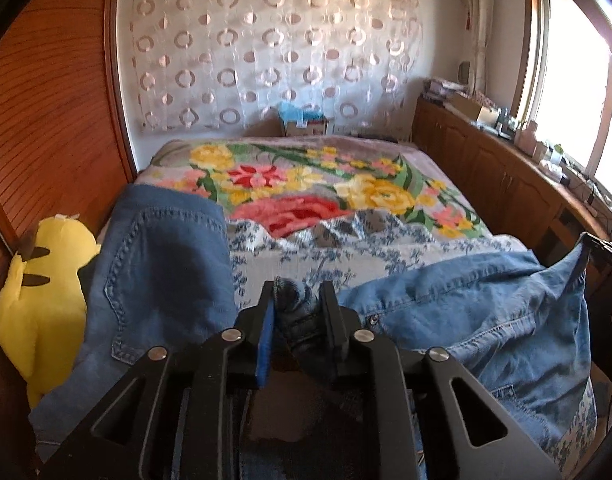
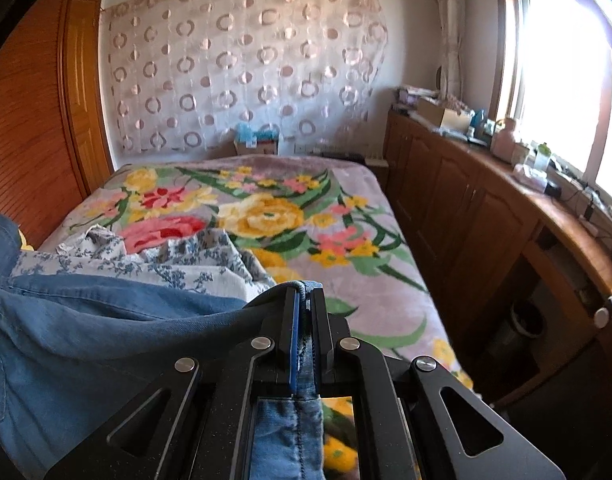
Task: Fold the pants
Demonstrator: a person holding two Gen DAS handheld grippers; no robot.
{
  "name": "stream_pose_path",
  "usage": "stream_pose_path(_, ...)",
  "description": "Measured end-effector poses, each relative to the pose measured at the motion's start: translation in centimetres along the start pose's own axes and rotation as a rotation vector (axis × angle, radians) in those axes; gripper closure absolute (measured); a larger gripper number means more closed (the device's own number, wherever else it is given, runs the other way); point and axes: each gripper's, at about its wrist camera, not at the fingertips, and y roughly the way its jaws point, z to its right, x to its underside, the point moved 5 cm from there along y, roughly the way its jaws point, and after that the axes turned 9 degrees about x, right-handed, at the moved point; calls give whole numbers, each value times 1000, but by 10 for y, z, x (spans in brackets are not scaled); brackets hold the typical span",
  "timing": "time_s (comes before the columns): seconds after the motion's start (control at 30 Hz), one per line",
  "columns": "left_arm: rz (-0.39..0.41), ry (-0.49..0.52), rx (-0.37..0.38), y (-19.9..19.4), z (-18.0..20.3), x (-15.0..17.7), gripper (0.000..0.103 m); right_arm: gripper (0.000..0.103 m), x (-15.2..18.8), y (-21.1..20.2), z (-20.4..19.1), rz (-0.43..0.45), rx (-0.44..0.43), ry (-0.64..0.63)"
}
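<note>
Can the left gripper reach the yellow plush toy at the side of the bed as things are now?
Probably not yet. The left gripper has a bunched fold of the blue denim pants between its fingers, and more denim lies between it and the yellow plush toy. It would need to release the pants first.

A bed (image 1: 501, 242) carried a floral blanket (image 1: 306, 184), a rumpled blue-and-white sheet (image 1: 306, 248) over its near part, and blue denim pants (image 1: 162, 264) draped across that.

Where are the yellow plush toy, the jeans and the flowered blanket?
yellow plush toy (image 1: 46, 288), left wrist view, its body.
jeans (image 1: 162, 264), left wrist view, back pocket.
flowered blanket (image 2: 266, 212), right wrist view, yellow flower.
</note>
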Motion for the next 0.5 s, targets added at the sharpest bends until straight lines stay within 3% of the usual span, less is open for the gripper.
stream_pose_path(0.1,-19,-11,10,-2,-4,4,70,97,-5,1,-2,-21,-4,3)
stream_pose_path(0.17,-16,-11,12,-7,-6,4,58,96,-11,-3,-4,-20,-4,3)
stream_pose_path(0.3,-18,24,0,-14,-5,2,50,90,-14,-13,-13,0,-28,0)
stream_pose_path(0.37,-28,50,12,-15,-1,4,33,83,-16,-21,-22,15,-45,-8)
stream_pose_path(0.5,-59,88,54,-11,9,12,28,71,-15,-36,-49,27,-124,-38)
